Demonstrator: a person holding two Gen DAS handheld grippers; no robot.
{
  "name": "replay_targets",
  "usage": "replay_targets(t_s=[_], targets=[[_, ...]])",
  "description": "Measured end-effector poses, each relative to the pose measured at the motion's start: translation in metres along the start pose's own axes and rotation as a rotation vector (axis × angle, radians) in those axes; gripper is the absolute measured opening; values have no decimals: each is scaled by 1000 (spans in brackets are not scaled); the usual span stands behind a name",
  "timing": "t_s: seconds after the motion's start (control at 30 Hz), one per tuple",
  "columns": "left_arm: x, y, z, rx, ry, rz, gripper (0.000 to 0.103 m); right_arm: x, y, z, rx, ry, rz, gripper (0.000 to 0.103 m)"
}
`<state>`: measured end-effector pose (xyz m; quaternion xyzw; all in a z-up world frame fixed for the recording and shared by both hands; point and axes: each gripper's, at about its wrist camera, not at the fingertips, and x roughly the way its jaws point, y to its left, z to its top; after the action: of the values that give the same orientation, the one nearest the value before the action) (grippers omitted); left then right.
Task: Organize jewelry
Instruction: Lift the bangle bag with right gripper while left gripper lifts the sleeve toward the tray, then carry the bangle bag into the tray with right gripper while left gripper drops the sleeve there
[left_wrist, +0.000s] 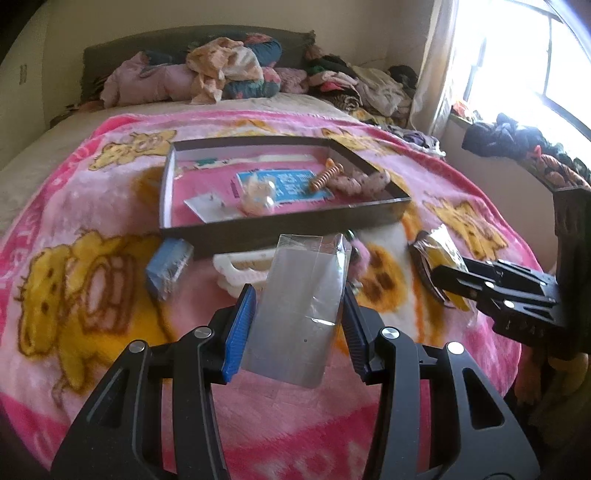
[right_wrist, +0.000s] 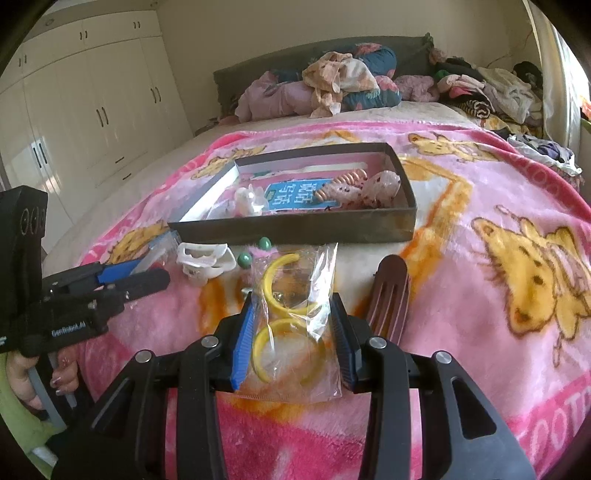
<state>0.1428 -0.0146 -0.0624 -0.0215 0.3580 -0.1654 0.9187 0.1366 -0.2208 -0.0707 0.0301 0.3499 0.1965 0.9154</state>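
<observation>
A dark shallow box (left_wrist: 280, 225) (right_wrist: 295, 229) lies on the pink blanket and holds a blue card, a copper spiral (left_wrist: 327, 176) and pink beads. My left gripper (left_wrist: 295, 321) is shut on a clear flat plastic packet (left_wrist: 303, 306), held above the blanket in front of the box. My right gripper (right_wrist: 295, 325) is shut on a clear bag of yellow hoops (right_wrist: 291, 328); it shows at the right of the left wrist view (left_wrist: 443, 273). The left gripper shows at the left of the right wrist view (right_wrist: 147, 280).
On the blanket before the box lie a white claw clip (right_wrist: 205, 262), a blue item (left_wrist: 168, 271), green beads (right_wrist: 264, 243), a pink fuzzy piece (left_wrist: 360, 254) and a brown hair clip (right_wrist: 389, 299). Clothes are piled at the headboard (left_wrist: 221, 74). A window is at the right.
</observation>
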Motion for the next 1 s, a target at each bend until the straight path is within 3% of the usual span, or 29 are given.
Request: replay_targets(t_s=[0.47, 1.0], targets=[[3, 13, 21, -33, -29, 9, 37, 2, 2, 20, -11, -22, -15, 37], [31, -5, 54, -9, -42, -16, 37, 4, -25, 49, 3, -62, -59, 37]])
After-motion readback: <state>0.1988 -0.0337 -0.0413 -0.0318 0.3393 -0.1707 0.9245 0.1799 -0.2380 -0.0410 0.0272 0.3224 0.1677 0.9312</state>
